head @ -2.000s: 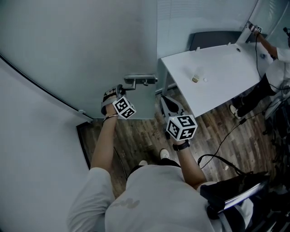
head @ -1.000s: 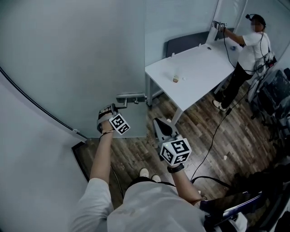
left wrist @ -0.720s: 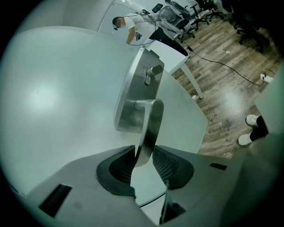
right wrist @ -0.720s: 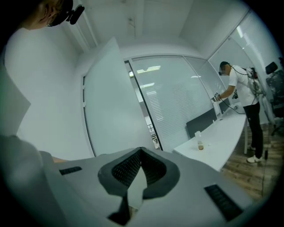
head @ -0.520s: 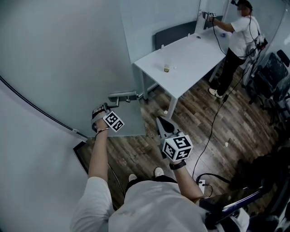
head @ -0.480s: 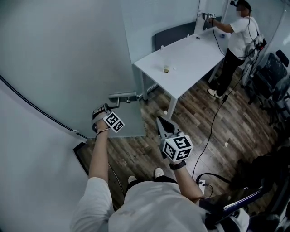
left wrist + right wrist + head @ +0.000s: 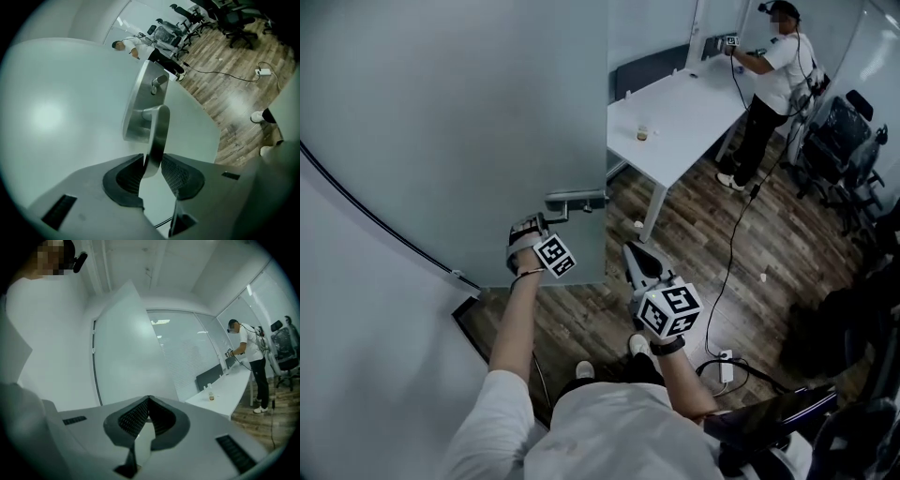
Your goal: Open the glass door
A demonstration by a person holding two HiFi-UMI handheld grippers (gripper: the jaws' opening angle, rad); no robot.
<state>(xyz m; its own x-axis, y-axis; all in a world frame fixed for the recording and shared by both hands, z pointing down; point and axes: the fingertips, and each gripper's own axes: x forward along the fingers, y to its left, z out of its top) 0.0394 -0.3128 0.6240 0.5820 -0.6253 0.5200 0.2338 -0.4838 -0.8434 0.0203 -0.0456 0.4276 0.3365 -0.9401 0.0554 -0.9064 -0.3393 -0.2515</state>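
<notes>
- Glass door [image 7: 487, 122]: frosted panel straight ahead of the person, filling the upper left of the head view. Its free vertical edge sits on the right, with the room showing past it.
- Lever handle [image 7: 157, 126]: brushed metal, on an oblong metal plate [image 7: 138, 101] near that free edge, with a small turn knob [image 7: 158, 80] above the lever.
- Left gripper [image 7: 151, 164]: jaws pinching the tip of the lever, one ribbed pad on each side of it, both touching.
- Right gripper [image 7: 149, 399]: jaws pressed together, tips meeting, nothing between them. It hangs apart from the door, to the right of the handle, pointing roughly level.
- White desk [image 7: 694, 103]: just beyond the door's free edge, its near corner close to the handle.
- Small jar [image 7: 642, 133]: upright on the desk, toward the edge nearest the door.
- Second person [image 7: 769, 66]: white shirt, dark trousers, standing at the desk's far corner.
- Wood floor [image 7: 694, 234]: a black cable [image 7: 733, 225] runs across it from the second person toward a white power strip [image 7: 727, 366] near the right arm.
- Office chairs [image 7: 834, 141]: dark, grouped at the right, behind the second person.
</notes>
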